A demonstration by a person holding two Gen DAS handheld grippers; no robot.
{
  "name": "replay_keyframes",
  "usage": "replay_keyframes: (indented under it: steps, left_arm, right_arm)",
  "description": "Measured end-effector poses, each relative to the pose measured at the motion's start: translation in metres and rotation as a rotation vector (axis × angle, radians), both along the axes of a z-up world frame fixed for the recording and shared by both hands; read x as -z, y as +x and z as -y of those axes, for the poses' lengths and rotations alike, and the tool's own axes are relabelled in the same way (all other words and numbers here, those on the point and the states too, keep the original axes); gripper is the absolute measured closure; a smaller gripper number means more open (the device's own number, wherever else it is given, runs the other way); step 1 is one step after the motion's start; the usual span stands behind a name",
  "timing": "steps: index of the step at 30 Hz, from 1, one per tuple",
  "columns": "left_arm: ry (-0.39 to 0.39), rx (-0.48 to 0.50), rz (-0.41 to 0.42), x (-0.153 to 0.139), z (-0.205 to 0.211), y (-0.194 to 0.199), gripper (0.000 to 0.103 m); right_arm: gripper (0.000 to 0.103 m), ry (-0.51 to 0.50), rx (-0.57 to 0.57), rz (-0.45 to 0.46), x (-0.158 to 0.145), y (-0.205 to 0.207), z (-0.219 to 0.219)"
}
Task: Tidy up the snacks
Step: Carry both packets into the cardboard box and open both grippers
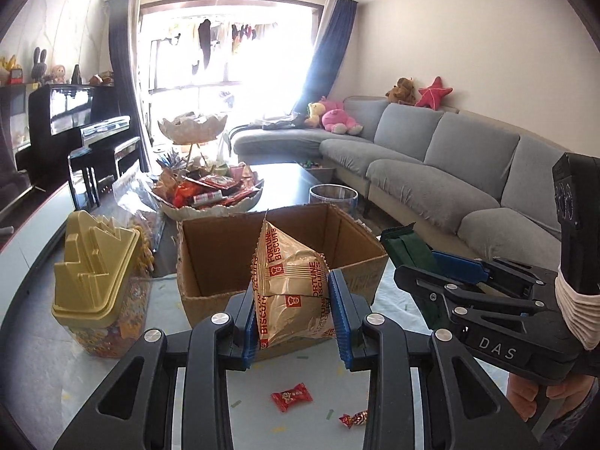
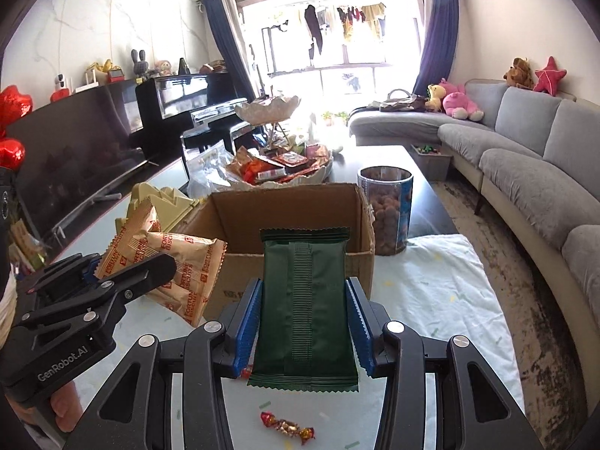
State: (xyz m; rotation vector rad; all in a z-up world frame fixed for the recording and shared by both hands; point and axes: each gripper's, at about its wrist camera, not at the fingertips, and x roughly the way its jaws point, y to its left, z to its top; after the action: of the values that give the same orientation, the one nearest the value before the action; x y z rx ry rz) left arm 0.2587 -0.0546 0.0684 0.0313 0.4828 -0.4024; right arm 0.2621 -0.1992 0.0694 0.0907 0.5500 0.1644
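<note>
My left gripper (image 1: 296,311) is shut on a gold Fortune Biscuits packet (image 1: 292,285), held just in front of an open cardboard box (image 1: 210,255). My right gripper (image 2: 303,322) is shut on a dark green snack packet (image 2: 305,300), held before the same box (image 2: 270,217). In the left wrist view the right gripper (image 1: 420,262) shows at the right with the green packet (image 1: 403,249). In the right wrist view the left gripper (image 2: 112,277) shows at the left with the biscuit packet (image 2: 176,258). The box looks empty inside.
A yellow-lidded snack jar (image 1: 97,277) stands left of the box. A white two-tier dish full of snacks (image 1: 210,191) stands behind it. A clear canister of round snacks (image 2: 386,210) stands right of the box. Two wrapped candies (image 1: 291,401) (image 2: 287,427) lie on the cloth near me.
</note>
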Motion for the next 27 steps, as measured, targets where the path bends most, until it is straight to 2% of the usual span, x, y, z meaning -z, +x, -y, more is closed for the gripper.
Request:
replay_keyframes:
  steps: [7,14,27]
  left_arm:
    - [0.006,-0.030,0.035,-0.016,-0.006,0.019,0.070]
    - [0.015,-0.054,0.041,-0.020,-0.011,0.044,0.070]
    - [0.011,-0.064,-0.024,0.002,-0.013,0.091,0.070]
  right_arm:
    - [0.058,-0.012,-0.006,0.032,-0.014,0.015,-0.003]
    - [0.058,-0.029,-0.020,0.031,-0.019,0.038,-0.009]
    - [0.058,-0.063,-0.042,0.000,-0.010,0.085,-0.018]
